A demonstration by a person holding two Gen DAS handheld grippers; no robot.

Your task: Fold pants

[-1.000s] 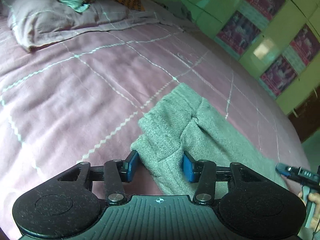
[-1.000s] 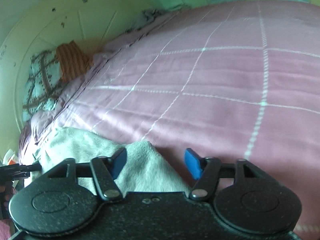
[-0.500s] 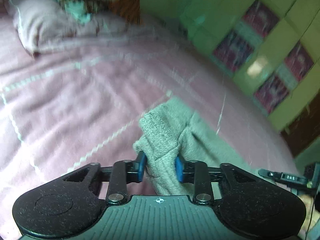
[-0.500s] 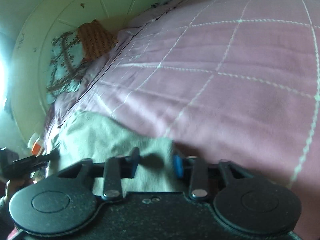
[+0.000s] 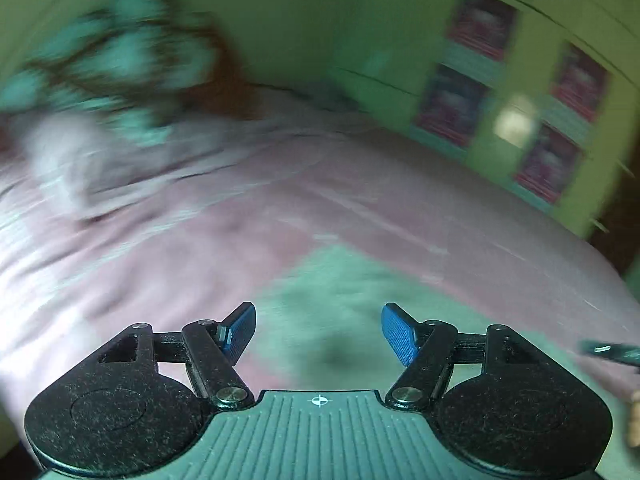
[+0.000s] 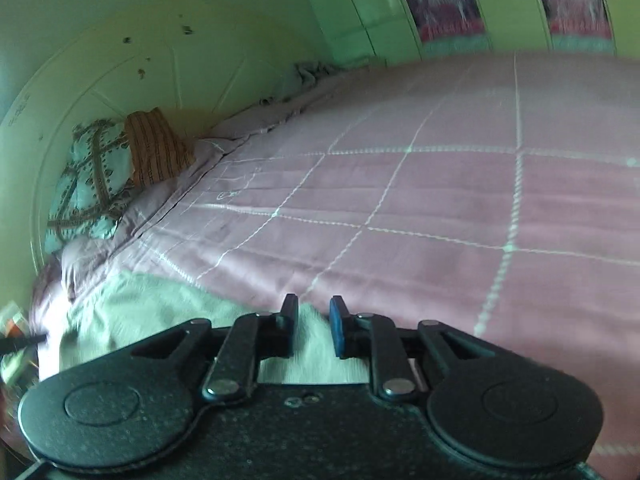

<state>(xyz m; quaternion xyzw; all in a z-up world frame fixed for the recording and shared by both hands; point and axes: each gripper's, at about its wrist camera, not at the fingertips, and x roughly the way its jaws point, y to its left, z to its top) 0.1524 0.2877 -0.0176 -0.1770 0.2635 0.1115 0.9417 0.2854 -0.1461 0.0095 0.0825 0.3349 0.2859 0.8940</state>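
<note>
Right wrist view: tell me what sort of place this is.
Most likely a bedroom. A wide bed under a pink quilted bedspread fills the view, patterned pillows lean against the headboard, and green cupboard doors line the far wall.

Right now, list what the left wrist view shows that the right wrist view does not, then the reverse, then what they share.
Left wrist only: the left tongs, jaws wide apart with nothing pinched, having just opened; the pants below are a blur.

Right wrist only: the right tongs, jaws nearly together with pants cloth between them, having opened slightly just now; whether the pads press on it I cannot tell. Also the orange pillow, sharp here.

Both: the pants, the pink bedspread, the green wall with its dark panels.
</note>
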